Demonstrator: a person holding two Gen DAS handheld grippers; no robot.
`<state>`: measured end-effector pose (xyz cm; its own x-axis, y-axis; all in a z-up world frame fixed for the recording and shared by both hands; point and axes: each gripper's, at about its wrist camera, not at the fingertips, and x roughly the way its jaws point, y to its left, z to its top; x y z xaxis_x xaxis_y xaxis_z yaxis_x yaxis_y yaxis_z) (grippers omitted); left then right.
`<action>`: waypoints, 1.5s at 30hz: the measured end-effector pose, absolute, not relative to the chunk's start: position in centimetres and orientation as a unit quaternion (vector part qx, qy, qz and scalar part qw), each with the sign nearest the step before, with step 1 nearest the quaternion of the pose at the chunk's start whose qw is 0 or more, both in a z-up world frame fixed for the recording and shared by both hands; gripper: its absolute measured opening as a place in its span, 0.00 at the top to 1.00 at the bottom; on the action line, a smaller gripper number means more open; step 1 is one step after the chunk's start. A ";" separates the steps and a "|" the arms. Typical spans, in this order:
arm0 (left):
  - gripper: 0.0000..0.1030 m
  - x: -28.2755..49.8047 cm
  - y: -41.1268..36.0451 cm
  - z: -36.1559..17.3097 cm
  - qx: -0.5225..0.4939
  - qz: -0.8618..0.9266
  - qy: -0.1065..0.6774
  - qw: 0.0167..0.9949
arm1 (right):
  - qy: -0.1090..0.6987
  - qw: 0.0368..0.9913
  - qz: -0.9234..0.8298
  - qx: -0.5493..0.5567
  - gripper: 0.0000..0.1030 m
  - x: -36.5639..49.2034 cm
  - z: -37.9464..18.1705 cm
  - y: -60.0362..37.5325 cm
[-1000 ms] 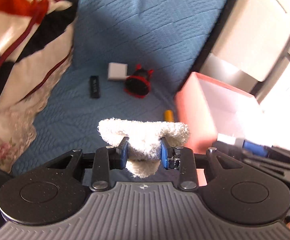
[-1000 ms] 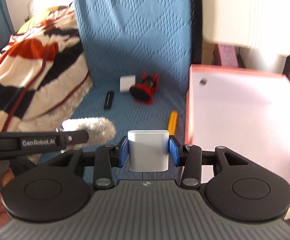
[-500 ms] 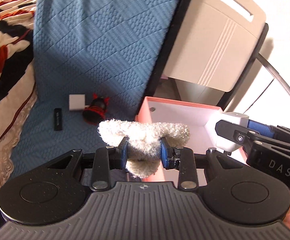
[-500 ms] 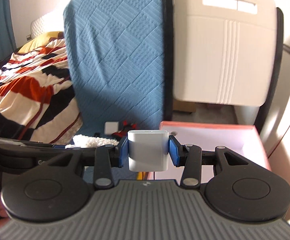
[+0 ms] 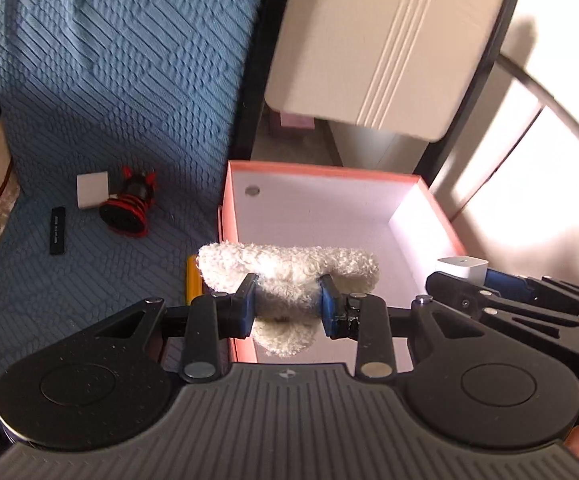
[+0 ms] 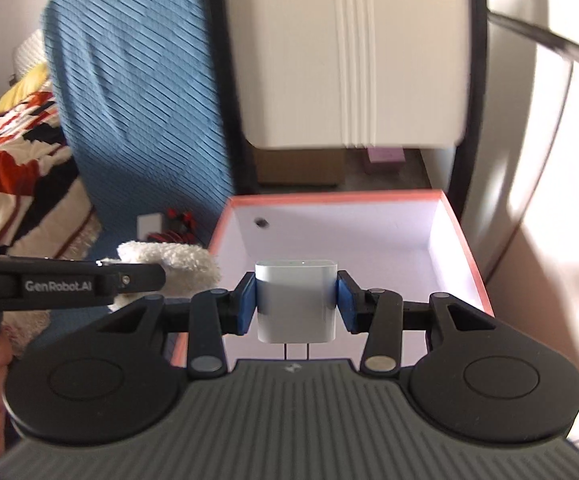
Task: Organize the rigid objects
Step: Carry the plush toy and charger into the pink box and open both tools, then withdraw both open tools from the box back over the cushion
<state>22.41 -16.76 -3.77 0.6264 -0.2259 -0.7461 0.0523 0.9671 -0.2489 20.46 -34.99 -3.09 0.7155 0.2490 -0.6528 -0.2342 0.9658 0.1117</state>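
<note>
A: Left gripper (image 5: 288,304): blue pads pinch the fluffy white cloth (image 5: 287,270) at its middle; the pile bunches between them and both ends flop out sideways; soft, light, no risk of breakage, grip anywhere works.

B: Right gripper (image 6: 296,305): pads clamped on the flat sides of the white charger (image 6: 296,300), prongs pointing back toward the handle; hard, smooth plastic, so I judge it could slip if the squeeze eases; flat faces are the right place to hold.

A: Position: both loads hang over the near part of the pink box (image 6: 474,268), which looks empty apart from a hole in its far wall; the cloth sits at the box's left edge, the charger nearer its centre.

B: Left outside on the blue cover (image 5: 129,92): a yellow stick (image 5: 193,284) touching the box wall, a red-and-black toy (image 5: 129,210), a white block (image 5: 92,191), a black bar (image 5: 57,231); all small, probably light and stiff.
</note>
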 end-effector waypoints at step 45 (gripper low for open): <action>0.32 18.3 -14.4 1.2 -0.077 -0.084 0.347 0.931 | 0.357 0.924 0.125 0.049 0.56 17.4 -1.6 -35.2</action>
